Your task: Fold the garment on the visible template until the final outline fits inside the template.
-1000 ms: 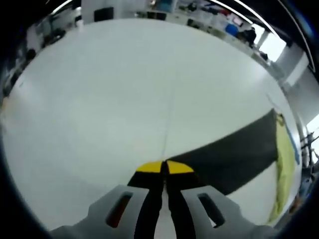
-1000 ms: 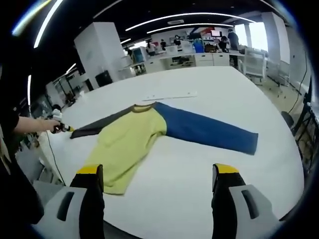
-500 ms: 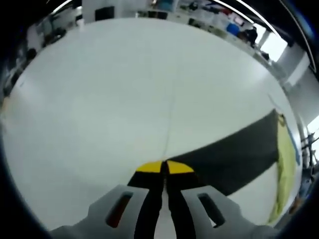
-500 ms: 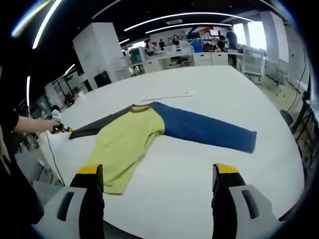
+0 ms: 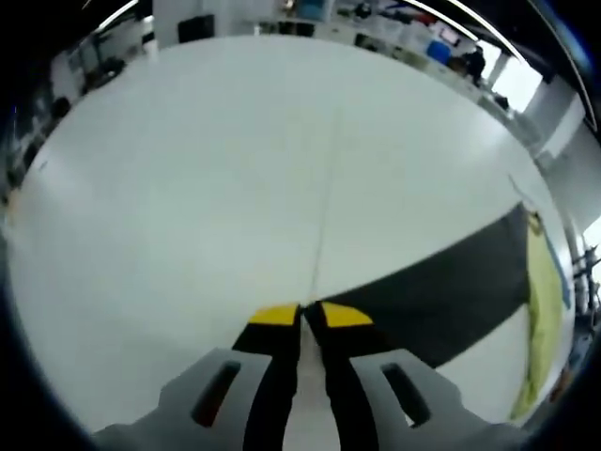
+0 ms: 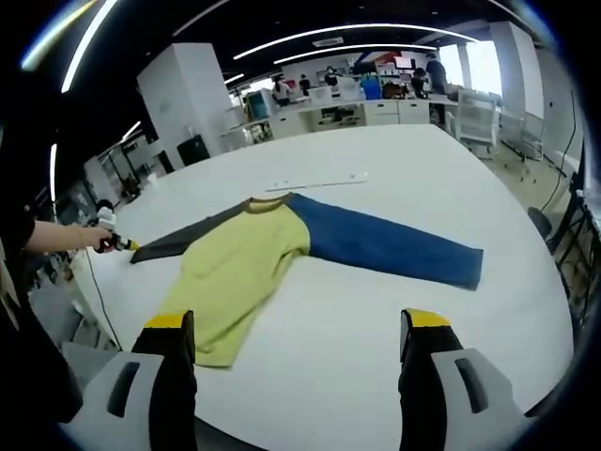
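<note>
so my left gripper (image 5: pixel 300 313) has just loosened: a moment ago its yellow tips were pressed together at the cuff of the dark sleeve (image 5: pixel 441 301), and now a thin gap shows between them, the right tip a shade wider off. i judge i am letting go of that cuff, which would mean the sleeve has been laid out straight and the spreading step is ending, with no fold made yet.

in the left gripper view the dark sleeve runs from just beside my tips at lower centre up toward the right edge, where the yellow body (image 5: pixel 543 310) begins.

my right gripper (image 6: pixel 299 329) is spread wide, holding nothing, hovering at the bottom of its frame. in the right gripper view the shirt (image 6: pixel 246 268) lies flat on the white table (image 6: pixel 451 178), centre left, well apart from my jaws; its blue sleeve (image 6: pixel 390 246) stretches to the right, the dark one to the left, ending at my left gripper there. a pale strip (image 6: pixel 317 180) lies beyond the collar, possibly a template mark; i cannot tell.
</note>
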`<state>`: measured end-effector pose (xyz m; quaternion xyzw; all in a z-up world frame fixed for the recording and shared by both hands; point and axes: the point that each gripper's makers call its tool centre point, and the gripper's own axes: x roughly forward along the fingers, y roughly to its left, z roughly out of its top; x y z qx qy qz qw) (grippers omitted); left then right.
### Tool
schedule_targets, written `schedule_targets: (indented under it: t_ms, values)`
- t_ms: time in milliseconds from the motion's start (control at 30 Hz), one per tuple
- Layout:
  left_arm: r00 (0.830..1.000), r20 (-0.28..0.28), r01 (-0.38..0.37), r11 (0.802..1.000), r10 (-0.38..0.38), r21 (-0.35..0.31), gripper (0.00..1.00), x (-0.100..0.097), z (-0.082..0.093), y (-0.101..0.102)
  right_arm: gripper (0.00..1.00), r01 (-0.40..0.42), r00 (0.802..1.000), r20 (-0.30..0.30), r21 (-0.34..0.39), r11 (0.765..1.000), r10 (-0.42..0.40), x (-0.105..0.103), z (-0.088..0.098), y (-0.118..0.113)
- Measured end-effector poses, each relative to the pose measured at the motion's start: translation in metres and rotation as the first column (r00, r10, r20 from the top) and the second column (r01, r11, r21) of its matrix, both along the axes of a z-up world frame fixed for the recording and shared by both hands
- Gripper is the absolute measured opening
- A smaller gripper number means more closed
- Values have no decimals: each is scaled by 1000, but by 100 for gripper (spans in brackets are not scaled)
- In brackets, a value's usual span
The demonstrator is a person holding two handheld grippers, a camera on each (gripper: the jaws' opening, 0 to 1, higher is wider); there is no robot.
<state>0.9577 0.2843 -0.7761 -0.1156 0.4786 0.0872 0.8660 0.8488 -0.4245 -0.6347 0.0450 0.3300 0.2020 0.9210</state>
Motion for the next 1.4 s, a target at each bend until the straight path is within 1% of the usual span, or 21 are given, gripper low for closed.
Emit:
schedule_targets:
  t_ms: [33, 67, 133, 300, 533, 600, 733, 867, 967, 1033, 1100, 1233, 1300, 1333, 1400]
  values:
    - [1000, 3, -4, 1000, 4, -1, 19, -1, 1, 1, 90, -1, 1000, 1, 1, 1000, 1, 0, 1, 0]
    - [1000, 5, -9, 1000, 9, -3, 21, -1, 2, 2, 90, -2, 1000, 3, 1, 1000, 2, 1, 1, 1]
    - [1000, 19, -25, 1000, 25, -9, 20, -1, 6, 5, 90, -4, 1000, 5, 3, 1000, 4, 1, 2, 2]
    - [999, 15, -30, 1000, 30, 4, 25, -5, 10, 9, 90, -9, 1000, 13, 4, 1000, 9, 1, 5, 3]
    - [1000, 16, -23, 1000, 23, 3, 32, -11, 16, 5, 90, -7, 1000, 28, 7, 1000, 7, -1, 11, -1]
    - [1000, 20, -9, 1000, 10, -3, 34, -13, 18, 1, 90, -2, 999, 34, 11, 1000, 2, -1, 13, -2]
    - [999, 46, 13, 1000, -13, -15, 39, -14, 26, -9, 91, -3, 999, 39, 6, 1000, 3, -1, 16, -3]
    - [998, 48, 51, 999, -50, -6, 43, -20, 33, -18, 91, -16, 998, 58, 9, 1000, 15, 0, 22, 1]
    - [996, 61, 60, 998, -59, -18, 45, -24, 39, -26, 91, -18, 998, 68, 15, 1000, 16, -1, 25, 1]
    - [994, 92, 65, 997, -61, -47, 47, -24, 48, -35, 91, -16, 997, 77, 23, 1000, 14, -3, 27, 1]
    - [992, 109, 73, 996, -67, -52, 49, -24, 55, -40, 91, -16, 997, 81, 25, 1000, 14, -5, 29, 1]
    - [983, 145, 124, 991, -116, -47, 53, -28, 73, -57, 91, -15, 995, 96, 42, 999, 11, -10, 34, 1]
    - [980, 162, 126, 990, -114, -60, 56, -31, 81, -62, 91, -12, 994, 107, 58, 998, 5, -11, 38, 0]
    - [978, 181, 120, 990, -105, -75, 56, -33, 86, -66, 91, -10, 993, 115, 66, 998, 3, -12, 41, 0]
    - [974, 197, 126, 989, -108, -79, 58, -38, 95, -73, 91, -13, 992, 126, 64, 998, 5, -14, 45, -2]
